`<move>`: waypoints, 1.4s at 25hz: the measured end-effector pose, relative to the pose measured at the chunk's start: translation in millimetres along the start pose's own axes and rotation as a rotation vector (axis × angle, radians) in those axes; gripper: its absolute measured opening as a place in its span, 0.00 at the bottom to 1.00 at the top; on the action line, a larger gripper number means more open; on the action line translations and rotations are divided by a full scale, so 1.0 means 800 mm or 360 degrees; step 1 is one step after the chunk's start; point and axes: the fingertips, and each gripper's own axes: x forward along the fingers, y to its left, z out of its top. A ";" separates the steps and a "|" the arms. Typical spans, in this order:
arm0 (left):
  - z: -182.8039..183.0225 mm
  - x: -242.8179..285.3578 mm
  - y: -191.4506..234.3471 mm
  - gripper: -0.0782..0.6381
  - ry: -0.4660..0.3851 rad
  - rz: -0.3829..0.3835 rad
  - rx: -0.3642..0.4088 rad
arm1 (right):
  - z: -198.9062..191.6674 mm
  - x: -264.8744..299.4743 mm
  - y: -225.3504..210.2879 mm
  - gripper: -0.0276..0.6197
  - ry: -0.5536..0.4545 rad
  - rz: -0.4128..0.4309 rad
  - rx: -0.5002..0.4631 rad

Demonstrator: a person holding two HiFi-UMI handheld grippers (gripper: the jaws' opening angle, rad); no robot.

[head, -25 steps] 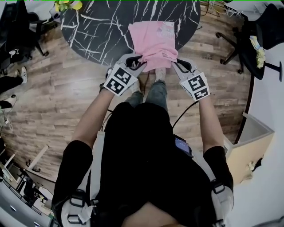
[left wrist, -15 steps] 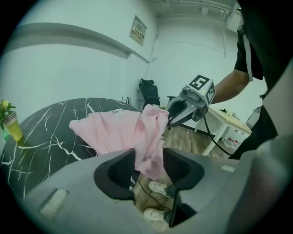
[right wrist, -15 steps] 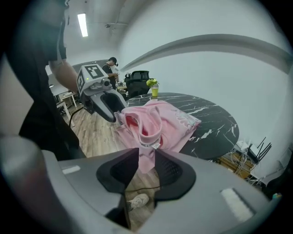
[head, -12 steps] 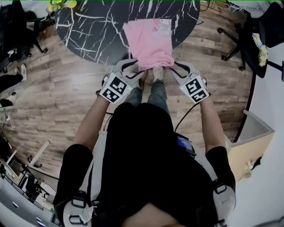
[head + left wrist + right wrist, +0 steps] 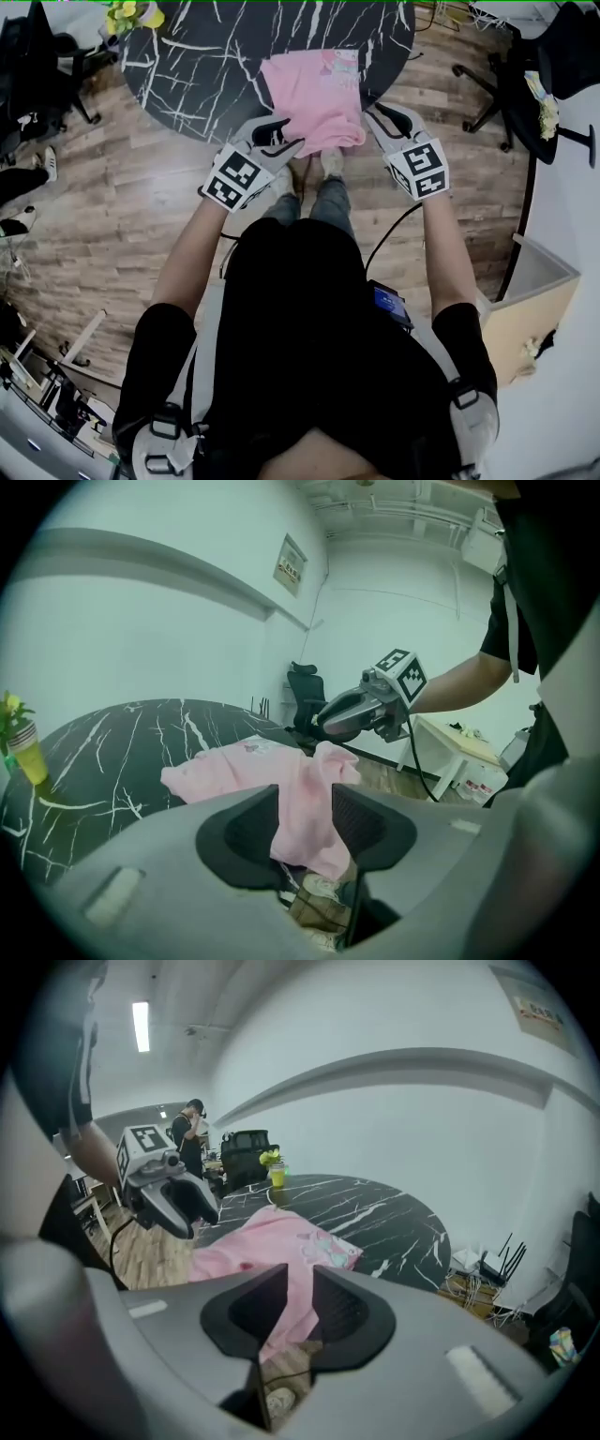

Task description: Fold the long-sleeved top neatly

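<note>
A pink long-sleeved top (image 5: pixel 314 89) lies folded on the round black marble table (image 5: pixel 206 66), its near hem bunched and hanging over the edge. My left gripper (image 5: pixel 286 136) sits at the hem's left corner and my right gripper (image 5: pixel 380 117) just off its right side. Both stand open. After letting go, their jaws have just been closing a little. In the left gripper view the top (image 5: pixel 253 771) shows through the gap of the left gripper (image 5: pixel 305 822), no pad pressing it. The right gripper (image 5: pixel 300 1307) likewise frames the top (image 5: pixel 272 1241) without gripping.
A yellow cup with a plant (image 5: pixel 131 14) stands at the table's far left. Office chairs (image 5: pixel 506 84) are at the right, a cardboard box (image 5: pixel 525 309) near the wall. My shoes (image 5: pixel 323 159) are under the table edge. A person (image 5: pixel 192 1133) stands far off.
Both grippers held the bunched hem a second ago; now they have let it go, spread apart and moved slightly up the picture. The hem lies loose on the table edge.
</note>
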 end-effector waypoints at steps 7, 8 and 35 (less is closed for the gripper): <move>-0.004 0.031 -0.001 0.35 0.0095 -0.0077 -0.0035 | 0.018 0.046 0.054 0.15 0.0032 0.0131 0.0145; -0.008 0.033 -0.005 0.35 0.0108 -0.0094 -0.0038 | 0.012 0.045 0.066 0.15 0.0045 0.0156 0.0121; 0.010 -0.015 0.016 0.38 -0.0033 0.0000 -0.0127 | 0.019 0.000 0.055 0.16 -0.0196 -0.0139 0.0330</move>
